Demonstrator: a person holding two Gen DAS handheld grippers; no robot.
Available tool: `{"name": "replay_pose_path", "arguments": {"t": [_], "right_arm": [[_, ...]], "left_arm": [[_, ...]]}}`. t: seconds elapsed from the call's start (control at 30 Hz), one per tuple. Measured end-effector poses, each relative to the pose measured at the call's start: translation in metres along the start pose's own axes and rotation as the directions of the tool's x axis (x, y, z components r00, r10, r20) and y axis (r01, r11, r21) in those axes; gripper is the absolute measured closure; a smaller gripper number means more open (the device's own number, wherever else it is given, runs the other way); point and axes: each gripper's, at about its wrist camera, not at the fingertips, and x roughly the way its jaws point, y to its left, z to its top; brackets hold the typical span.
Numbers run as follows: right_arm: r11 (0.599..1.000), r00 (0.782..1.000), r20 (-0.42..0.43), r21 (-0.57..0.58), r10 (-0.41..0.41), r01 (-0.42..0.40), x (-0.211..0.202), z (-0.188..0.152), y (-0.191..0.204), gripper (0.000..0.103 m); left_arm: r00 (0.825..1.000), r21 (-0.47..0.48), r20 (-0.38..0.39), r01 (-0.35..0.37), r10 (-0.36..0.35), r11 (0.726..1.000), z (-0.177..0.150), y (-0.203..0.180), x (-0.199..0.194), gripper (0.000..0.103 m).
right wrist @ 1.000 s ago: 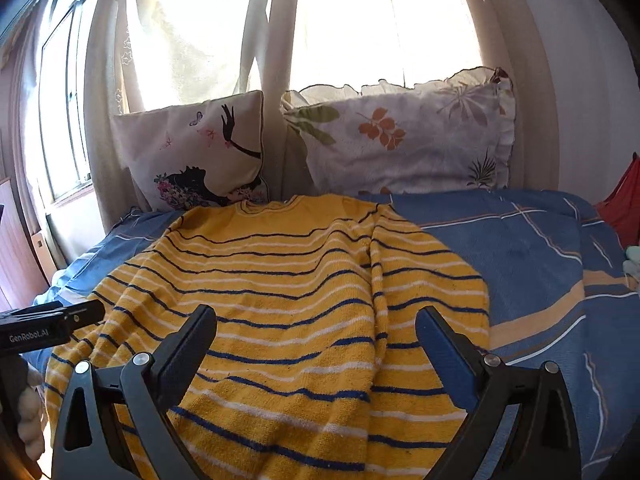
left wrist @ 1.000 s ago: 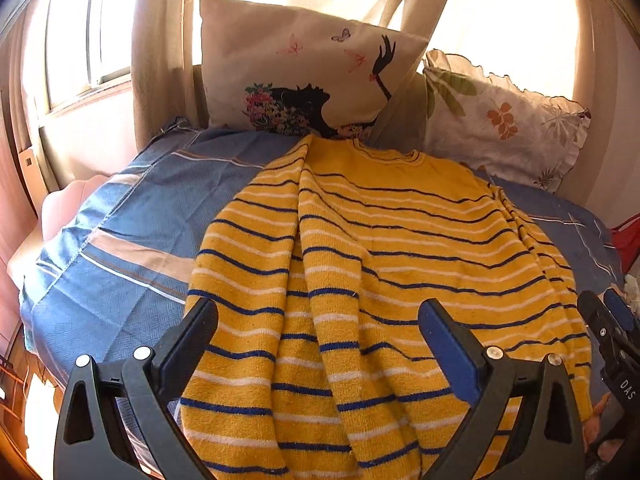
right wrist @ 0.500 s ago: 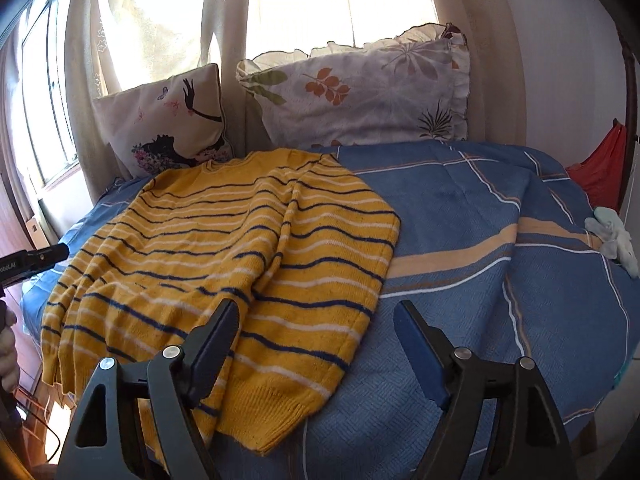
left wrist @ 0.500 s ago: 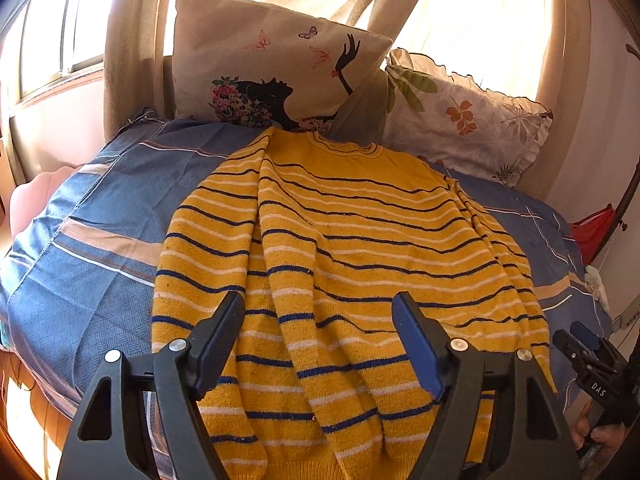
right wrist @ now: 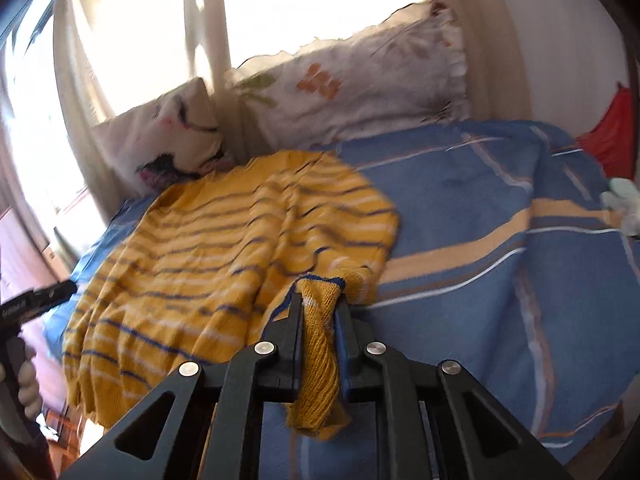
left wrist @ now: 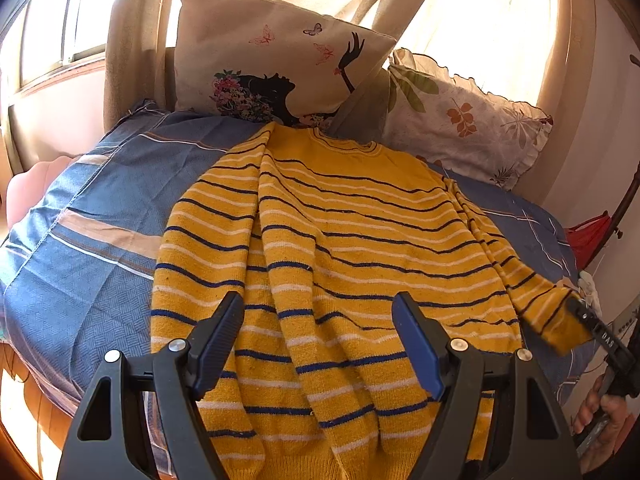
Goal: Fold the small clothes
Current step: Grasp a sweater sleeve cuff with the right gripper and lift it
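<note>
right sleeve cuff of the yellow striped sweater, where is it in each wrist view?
Left wrist: sleeve cuff at the right edge, lifted off the blue bedspread, its end at the right tool.
Right wrist: same cuff at bottom center, pinched in the shut tool, ribbed end hanging toward the camera.
Shared landmark: leaf-print pillow, behind the yellow striped sweater in both.

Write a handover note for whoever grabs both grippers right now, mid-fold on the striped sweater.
Right gripper: shut on the sweater's sleeve cuff, lifted off the bed.
Left gripper: open, holding nothing, over the hem end.
Yellow striped sweater: lying on the blue bedspread, collar toward the pillows, one sleeve already laid along the body.
Done: right sleeve gripped.
Left: probably fold that sleeve in, then fold the body.
</note>
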Motion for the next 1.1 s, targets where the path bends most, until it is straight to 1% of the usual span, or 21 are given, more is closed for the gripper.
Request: {"name": "replay_pose_path", "arguments": {"t": [0.03,0.07,0.1,0.13,0.17,0.2,0.23,0.27,0.33,0.43,0.53,0.6,0.73,0.77,0.8,0.83,0.87,0.9,1.0,1.07,1.1], "right_arm": [[0.995,0.995,0.029,0.027,-0.1,0.099,-0.002,0.011,-0.016,0.089],[0.976,0.975,0.051,0.043,-0.217,0.215,-0.003,0.017,-0.031,0.088],[0.945,0.944,0.058,0.041,-0.326,0.324,-0.003,0.021,-0.042,0.088],[0.924,0.922,0.05,0.037,-0.383,0.381,-0.001,0.023,-0.05,0.085],[0.918,0.918,0.04,0.04,-0.396,0.394,-0.002,0.022,-0.056,0.082],[0.924,0.924,0.035,0.049,-0.381,0.379,-0.005,0.02,-0.06,0.082],[0.933,0.933,0.032,0.055,-0.358,0.356,-0.008,0.017,-0.062,0.071],[0.94,0.941,0.033,0.057,-0.337,0.335,-0.01,0.013,-0.063,0.056],[0.95,0.95,0.038,0.044,-0.309,0.308,-0.015,0.007,-0.06,0.047],[0.967,0.966,0.028,0.005,-0.256,0.256,-0.015,0.001,-0.062,0.045],[0.975,0.98,0.004,-0.106,-0.198,0.197,-0.009,-0.007,-0.053,0.045],[0.956,0.978,-0.013,-0.211,-0.21,0.203,0.001,-0.013,-0.044,0.045],[0.896,0.96,-0.039,-0.37,-0.279,0.245,0.03,-0.022,-0.042,0.045],[0.883,0.953,-0.067,-0.401,-0.294,0.245,0.038,-0.025,-0.044,0.047],[0.87,0.944,-0.093,-0.425,-0.318,0.251,0.047,-0.026,-0.047,0.055],[0.864,0.938,-0.111,-0.435,-0.329,0.252,0.052,-0.025,-0.05,0.091],[0.878,0.941,-0.121,-0.414,-0.316,0.242,0.051,-0.019,-0.054,0.097],[0.902,0.95,-0.122,-0.368,-0.289,0.227,0.047,-0.008,-0.059,0.098],[0.969,0.98,-0.065,-0.174,-0.19,0.177,0.025,0.038,-0.087,0.098],[0.991,0.991,-0.039,-0.011,-0.131,0.13,0.013,0.069,-0.117,0.098],[0.99,0.991,-0.034,0.055,-0.132,0.133,0.01,0.082,-0.134,0.098]], "left_arm": [[1.0,-0.013,0.004,-0.003,0.003,1.0,0.002,0.004,-0.001,0.027],[1.0,-0.025,0.006,-0.006,0.006,1.0,0.003,0.008,-0.001,0.027],[1.0,-0.036,0.005,-0.009,0.009,0.999,0.003,0.012,0.0,0.027],[1.0,-0.044,0.001,-0.011,0.011,0.999,0.004,0.015,0.0,0.027],[1.0,-0.048,-0.003,-0.013,0.013,0.999,0.004,0.017,0.001,0.027],[1.0,-0.05,-0.006,-0.017,0.017,0.999,0.004,0.018,0.002,0.027],[1.0,-0.054,-0.009,-0.022,0.022,0.998,0.005,0.019,0.003,0.027],[1.0,-0.057,-0.011,-0.024,0.023,0.998,0.005,0.02,0.003,0.027],[1.0,-0.056,-0.017,-0.018,0.017,0.998,0.004,0.019,0.004,0.027],[1.0,-0.043,-0.027,-0.014,0.013,0.999,0.003,0.016,0.007,0.027],[0.999,-0.034,-0.033,-0.011,0.01,0.999,0.003,0.012,0.01,0.027],[0.999,-0.03,-0.038,-0.009,0.008,1.0,0.002,0.009,0.012,0.027],[0.999,-0.019,-0.053,-0.004,0.003,1.0,0.0,0.006,0.015,0.027],[0.999,-0.018,-0.055,-0.003,0.002,1.0,0.0,0.005,0.015,0.027],[0.998,-0.018,-0.055,-0.005,0.004,1.0,0.0,0.006,0.015,0.027],[0.998,-0.017,-0.055,-0.011,0.01,1.0,0.0,0.005,0.016,0.027],[0.998,-0.017,-0.054,-0.018,0.017,1.0,0.0,0.006,0.016,0.027],[0.998,-0.017,-0.055,-0.023,0.022,1.0,0.001,0.006,0.017,0.027],[0.998,-0.026,-0.061,-0.023,0.021,0.999,0.002,0.008,0.018,0.027],[0.998,-0.031,-0.064,-0.013,0.011,0.999,0.003,0.008,0.017,0.027],[0.998,-0.034,-0.062,-0.011,0.009,0.999,0.003,0.01,0.017,0.027]]}}
